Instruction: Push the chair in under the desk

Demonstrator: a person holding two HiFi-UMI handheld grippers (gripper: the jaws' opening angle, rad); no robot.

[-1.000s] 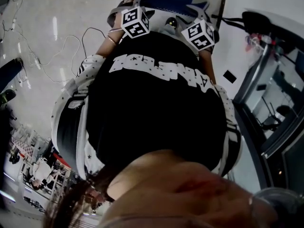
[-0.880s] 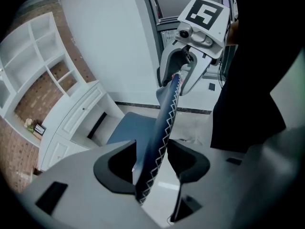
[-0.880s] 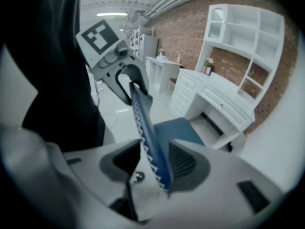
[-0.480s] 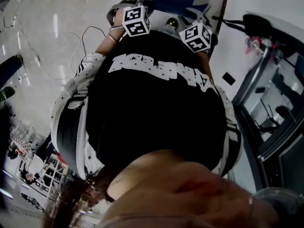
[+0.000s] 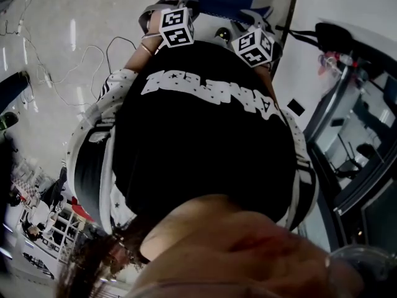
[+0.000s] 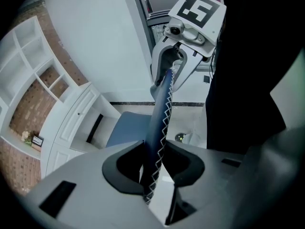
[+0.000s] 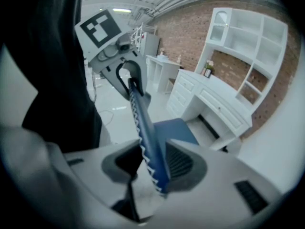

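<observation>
Chair: a blue padded chair [image 6: 161,104], its backrest top edge trimmed with white zigzag stitching, runs from one gripper to the other. Its flat blue seat [image 7: 174,128] lies beyond the edge, on the near side of the desk.
Desk: a white wooden desk [image 7: 217,106] with drawers and open shelving stands at the far side, against a red brick wall [image 7: 190,27]. The seat is close to the knee opening but, as far as can be judged, not yet under it.
Left gripper: the left gripper [image 6: 153,168] has just been closing. Its dark pads [image 6: 185,162] pinch the stitched edge towards the chair's left end.
Right gripper: the right gripper [image 7: 152,163] has likewise just been closing. Its ribbed pads [image 7: 180,163] clamp the same edge towards the right end.
Head view: two marker cubes [image 5: 175,27] show past the person's black shirt [image 5: 205,141] (the jaws themselves are hidden here).
Handling: the padding probably yields a little over a stiff frame, and the covering looks smooth. The chair is likely moderately heavy, though it should slide on the pale glossy floor [image 5: 56,54].
Hold: the top edge, gripped well apart at both ends, suits an even push.
Risk: uneven pressure could turn the chair off line.
</observation>
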